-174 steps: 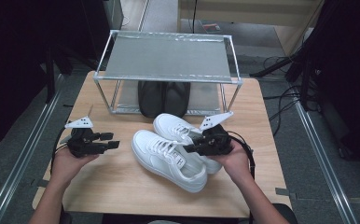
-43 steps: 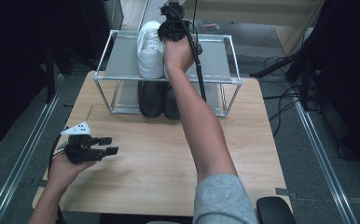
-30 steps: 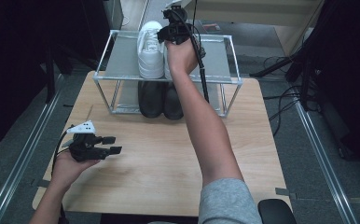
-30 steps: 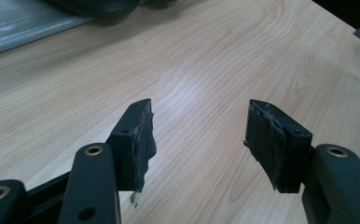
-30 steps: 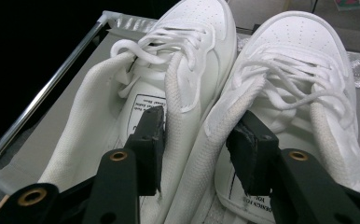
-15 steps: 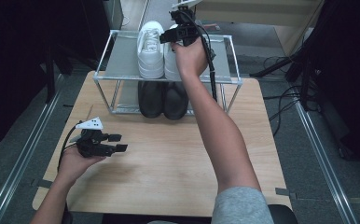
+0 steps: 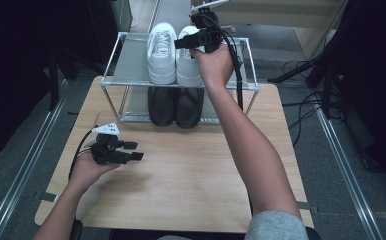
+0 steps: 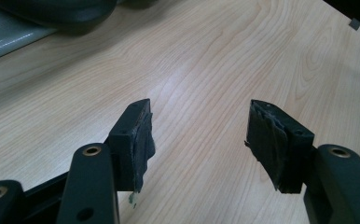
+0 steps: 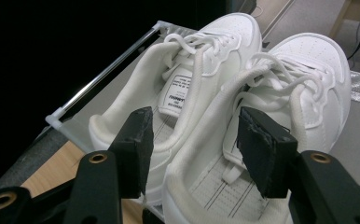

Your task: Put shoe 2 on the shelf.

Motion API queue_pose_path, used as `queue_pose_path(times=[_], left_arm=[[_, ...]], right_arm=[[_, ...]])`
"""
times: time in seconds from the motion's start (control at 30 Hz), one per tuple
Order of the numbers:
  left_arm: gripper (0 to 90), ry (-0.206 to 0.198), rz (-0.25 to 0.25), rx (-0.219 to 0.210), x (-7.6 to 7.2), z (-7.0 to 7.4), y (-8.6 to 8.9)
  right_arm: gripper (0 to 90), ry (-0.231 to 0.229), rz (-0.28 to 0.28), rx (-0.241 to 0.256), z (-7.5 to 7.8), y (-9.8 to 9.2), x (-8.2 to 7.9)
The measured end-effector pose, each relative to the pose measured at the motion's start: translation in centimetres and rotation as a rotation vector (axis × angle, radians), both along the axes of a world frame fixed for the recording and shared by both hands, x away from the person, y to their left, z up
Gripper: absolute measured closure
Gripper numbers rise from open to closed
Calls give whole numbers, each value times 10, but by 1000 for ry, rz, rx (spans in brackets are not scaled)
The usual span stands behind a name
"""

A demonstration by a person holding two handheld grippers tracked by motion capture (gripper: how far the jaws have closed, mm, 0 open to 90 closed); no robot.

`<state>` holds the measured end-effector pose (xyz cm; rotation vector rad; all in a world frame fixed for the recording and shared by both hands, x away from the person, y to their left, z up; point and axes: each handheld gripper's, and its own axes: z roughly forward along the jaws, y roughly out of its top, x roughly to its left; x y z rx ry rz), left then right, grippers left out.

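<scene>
Two white sneakers (image 7: 175,47) atop rack (image 7: 126,65) – black pair (image 7: 176,105) beneath, right tool (image 7: 193,42) open

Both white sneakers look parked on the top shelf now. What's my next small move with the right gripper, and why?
Probably draw the right gripper straight back off the rack. Its jaws stand open with nothing clamped, and the two white sneakers sit side by side on the top shelf, heels at its near edge. The left gripper hangs open over the table.
</scene>
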<state>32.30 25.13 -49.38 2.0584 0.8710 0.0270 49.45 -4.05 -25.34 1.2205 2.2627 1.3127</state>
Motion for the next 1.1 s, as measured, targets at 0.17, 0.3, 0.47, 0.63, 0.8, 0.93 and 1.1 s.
queue_pose_path(times=[0.17,0.3,0.47,0.63,0.8,0.93,1.1], left_arm=[[409,-7,-8,-8,4,0,-4],[409,-5,-15,-11,8,0,-5],[407,5,-21,-8,12,0,-8],[398,16,-21,-13,15,1,-11],[393,23,-13,-10,16,0,-12],[390,24,-14,-12,15,0,-12],[387,23,-10,-12,15,1,-12]], right_arm=[[470,6,32,13,2,-8,-10],[450,15,79,24,-1,-14,-18],[445,-6,119,9,-5,-20,-29],[440,-13,132,14,-5,-28,-39],[432,-24,159,33,-10,-38,-49],[430,-38,176,37,-20,-45,-55],[431,-66,208,1,-32,-49,-65]])
